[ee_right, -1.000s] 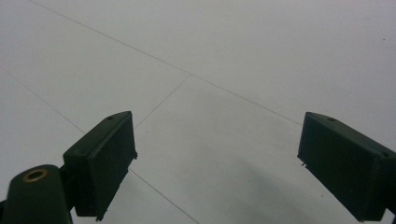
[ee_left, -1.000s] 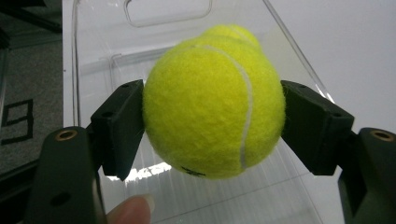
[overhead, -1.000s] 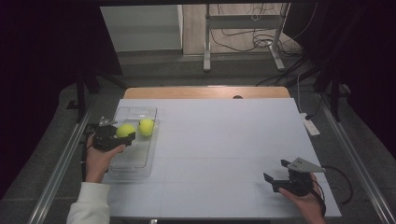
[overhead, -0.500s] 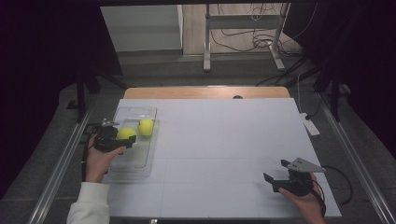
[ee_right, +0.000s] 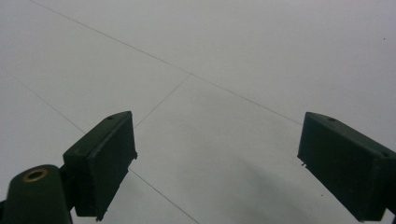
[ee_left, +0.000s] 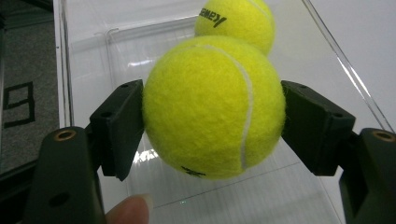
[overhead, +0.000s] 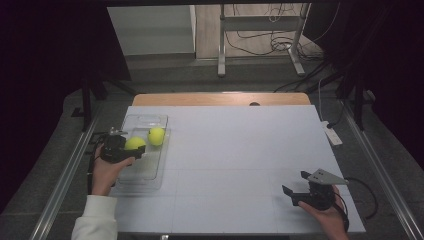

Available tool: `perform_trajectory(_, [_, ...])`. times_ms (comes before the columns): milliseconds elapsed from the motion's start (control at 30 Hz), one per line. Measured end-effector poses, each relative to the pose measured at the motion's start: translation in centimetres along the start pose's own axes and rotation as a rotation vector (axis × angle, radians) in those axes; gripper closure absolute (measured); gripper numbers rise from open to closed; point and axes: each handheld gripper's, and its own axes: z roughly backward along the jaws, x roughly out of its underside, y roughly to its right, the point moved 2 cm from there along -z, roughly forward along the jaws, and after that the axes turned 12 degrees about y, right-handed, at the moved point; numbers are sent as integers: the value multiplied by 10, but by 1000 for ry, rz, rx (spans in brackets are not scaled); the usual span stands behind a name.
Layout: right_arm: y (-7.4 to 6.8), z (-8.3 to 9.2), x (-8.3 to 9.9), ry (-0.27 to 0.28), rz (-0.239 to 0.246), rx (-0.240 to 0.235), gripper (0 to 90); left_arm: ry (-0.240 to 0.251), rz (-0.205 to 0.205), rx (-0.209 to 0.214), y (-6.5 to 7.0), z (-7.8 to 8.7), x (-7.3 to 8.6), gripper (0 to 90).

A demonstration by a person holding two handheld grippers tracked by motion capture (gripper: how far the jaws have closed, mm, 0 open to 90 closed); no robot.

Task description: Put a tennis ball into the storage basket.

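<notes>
Over the clear tray (overhead: 150,172) at the table's left edge, the left gripper (ee_left: 212,119) clamps one tennis ball (ee_left: 214,106) between both jaws. Second tennis ball (overhead: 156,135) sits in the tray just beyond: two balls, one tray. Right gripper (overhead: 299,186) rests at the white table (overhead: 240,150) front, jaws spread, holding nothing.

Lab — white test table (overhead: 235,150), black curtains (overhead: 45,60)

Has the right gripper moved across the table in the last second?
No. The right gripper sits at the same spot near the white table's near right corner.
</notes>
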Motion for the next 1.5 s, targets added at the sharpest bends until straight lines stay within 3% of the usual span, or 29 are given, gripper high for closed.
perform_trajectory(100, [0,0,0,0,0,-1,113,6,-6,3,1,0,0,263])
perform_trajectory(267, [0,0,0,0,1,-1,113,77,13,6,2,8,-6,178])
perform_trajectory(667, [0,0,0,6,-6,-7,113,170,31,50,3,16,-6,158])
perform_trajectory(1033, [1,1,-1,14,-13,-10,113,214,0,125,16,24,-6,177])
perform_trajectory(1233, [1,1,-1,15,-15,-13,113,232,25,164,21,28,-4,175])
perform_trajectory(1500, [3,3,0,18,-20,-12,112,243,25,192,30,33,1,170])
